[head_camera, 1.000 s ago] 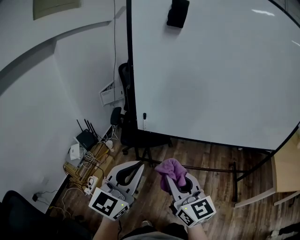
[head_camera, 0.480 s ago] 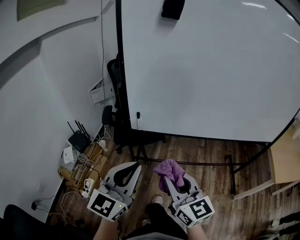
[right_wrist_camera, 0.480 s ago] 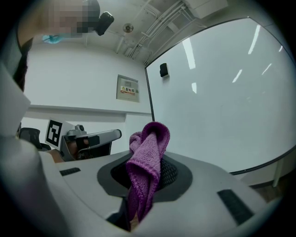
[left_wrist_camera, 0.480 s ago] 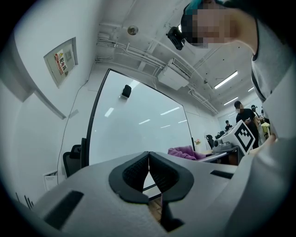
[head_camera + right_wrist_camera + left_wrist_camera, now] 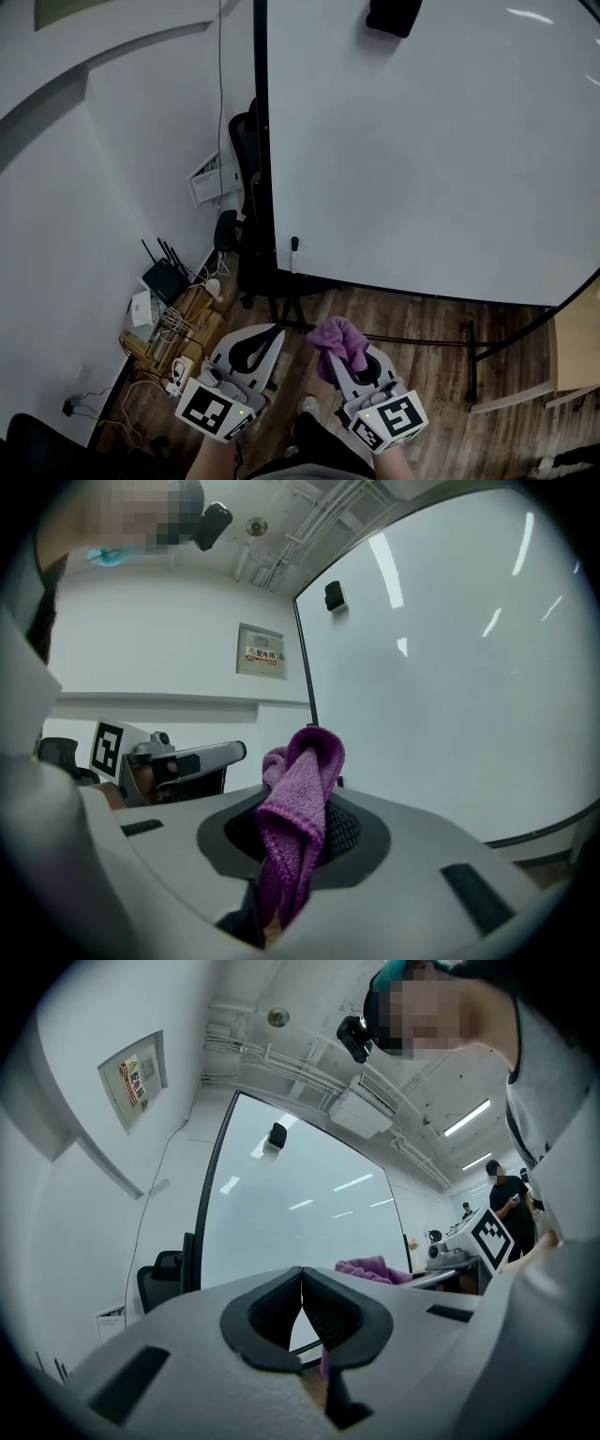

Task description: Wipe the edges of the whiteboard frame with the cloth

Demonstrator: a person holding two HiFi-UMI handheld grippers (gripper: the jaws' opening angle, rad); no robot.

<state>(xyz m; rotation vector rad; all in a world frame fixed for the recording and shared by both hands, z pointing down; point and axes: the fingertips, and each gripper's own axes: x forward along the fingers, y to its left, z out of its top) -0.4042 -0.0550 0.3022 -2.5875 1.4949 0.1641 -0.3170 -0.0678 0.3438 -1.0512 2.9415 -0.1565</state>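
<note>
The whiteboard (image 5: 422, 159) stands upright on a wood floor (image 5: 412, 323), its dark frame (image 5: 263, 141) running down its left edge and along its bottom edge. The right gripper (image 5: 347, 364) is held low in front of the whiteboard, well short of its bottom edge, and is clenched on a purple cloth (image 5: 339, 342). In the right gripper view the cloth (image 5: 300, 799) is pinched between the ribbed pads, bunched above them with a folded tail hanging below. The cloth is apart from the whiteboard and touches no part of the frame. The left gripper (image 5: 267, 336) is also low in front of the whiteboard, nearer its left edge. The left gripper view shows its jaws pressed together with nothing between them. A black eraser (image 5: 394, 16) sits high on the whiteboard's face. A marker (image 5: 293, 246) is near its lower left corner. A black office chair (image 5: 246, 141) stands just left of the whiteboard, and a router (image 5: 169, 277) with tangled cables lies further left on the floor.
</note>
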